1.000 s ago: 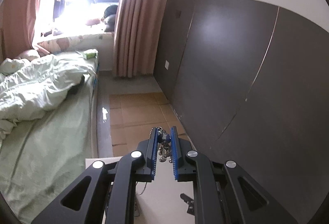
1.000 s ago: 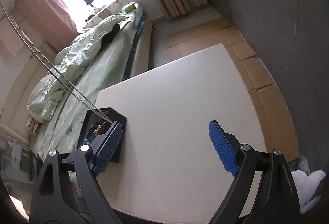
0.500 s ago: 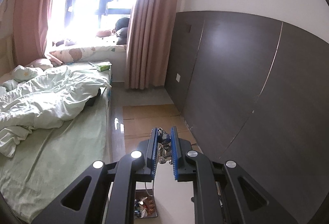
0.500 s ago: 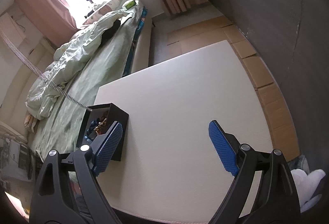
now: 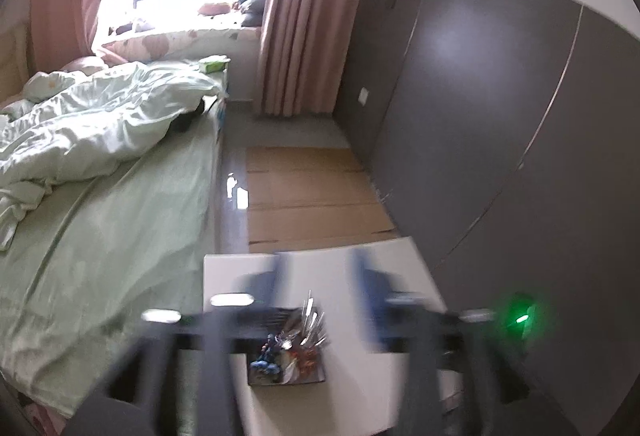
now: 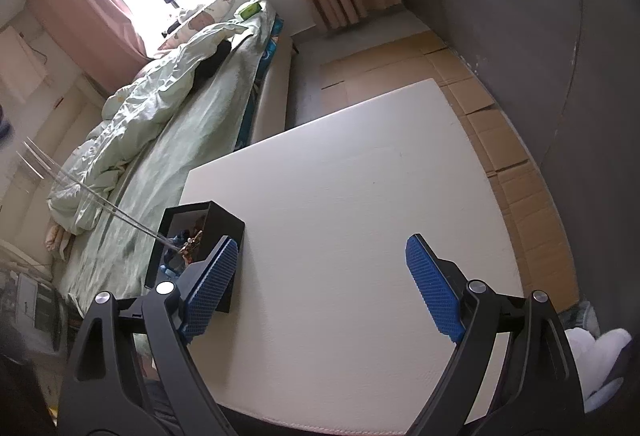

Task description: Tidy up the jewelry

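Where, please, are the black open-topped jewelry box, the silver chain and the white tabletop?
Black open-topped jewelry box (image 6: 224,222): right wrist view, outer side wall.
Silver chain (image 6: 96,197): right wrist view, mid-length.
White tabletop (image 6: 360,220): right wrist view, bare surface.

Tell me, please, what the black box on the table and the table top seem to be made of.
The black box looks like rigid plastic or coated board with a matte finish: flat thin walls, sharp corners, hardly any shine. I cannot say which. The table top looks like a matte off-white laminate or painted board: an even colour, no grain, and a soft, dull reflection.
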Available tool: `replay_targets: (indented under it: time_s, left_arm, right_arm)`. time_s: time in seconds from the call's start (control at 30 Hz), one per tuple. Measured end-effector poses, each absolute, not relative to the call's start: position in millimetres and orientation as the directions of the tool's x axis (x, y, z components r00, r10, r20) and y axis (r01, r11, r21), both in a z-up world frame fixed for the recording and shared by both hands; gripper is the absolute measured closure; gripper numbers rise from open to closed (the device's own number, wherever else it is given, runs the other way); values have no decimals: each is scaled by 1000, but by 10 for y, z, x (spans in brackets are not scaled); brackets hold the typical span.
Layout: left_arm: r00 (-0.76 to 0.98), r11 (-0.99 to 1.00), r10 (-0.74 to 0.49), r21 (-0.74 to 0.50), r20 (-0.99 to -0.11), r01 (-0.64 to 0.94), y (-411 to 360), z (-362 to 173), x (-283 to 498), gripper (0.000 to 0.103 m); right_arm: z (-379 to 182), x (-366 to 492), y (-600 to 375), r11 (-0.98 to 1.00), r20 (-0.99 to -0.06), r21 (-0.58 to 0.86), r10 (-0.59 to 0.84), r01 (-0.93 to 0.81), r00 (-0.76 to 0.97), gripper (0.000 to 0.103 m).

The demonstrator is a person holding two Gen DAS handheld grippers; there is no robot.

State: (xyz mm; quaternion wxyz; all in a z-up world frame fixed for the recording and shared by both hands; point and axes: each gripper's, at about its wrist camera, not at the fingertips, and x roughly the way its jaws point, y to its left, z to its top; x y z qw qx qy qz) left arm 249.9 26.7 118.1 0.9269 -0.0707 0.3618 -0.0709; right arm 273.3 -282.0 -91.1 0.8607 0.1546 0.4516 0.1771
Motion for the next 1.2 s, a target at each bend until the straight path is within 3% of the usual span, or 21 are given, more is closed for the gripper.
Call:
replay_targets:
  time_s: [0.03, 0.2, 0.33, 0.43, 0.67, 0.77, 1.2]
  left_arm:
    - [736, 982, -170, -179, -655, 67, 287, 1091, 2470, 28]
    - [702, 980, -162, -196, -693, 32, 351, 701, 2388, 27]
    - [708, 982, -139, -186, -693, 10, 417, 585, 2257, 14]
    - [720, 982, -134, -189, -681, 4, 463, 554, 2125, 9]
    - [737, 977, -134, -213, -663, -13, 517, 537, 1789, 9]
    - [748, 979, -123, -205, -652, -18, 487, 541, 1618, 9]
    - [815, 991, -85, -135, -573, 9, 208, 504, 888, 9]
  right_arm:
    - [-911, 2734, -2819, 889, -722, 426, 445, -166, 530, 17]
    - [-908, 2725, -2830, 888, -718, 429, 448, -167, 534, 17]
    - [-873, 2681, -2812, 888, -714, 424, 449, -178, 537, 17]
    - [-800, 2616, -2822, 886, -703, 422, 454, -192, 547, 17]
    - [-540, 2418, -2815, 872, -680, 423, 485, -245, 549, 16]
    - [-400, 2284, -2793, 879, -676, 398, 475, -264, 563, 6]
    - [-73, 1512, -2854, 911, -666, 267, 410, -315, 623, 5]
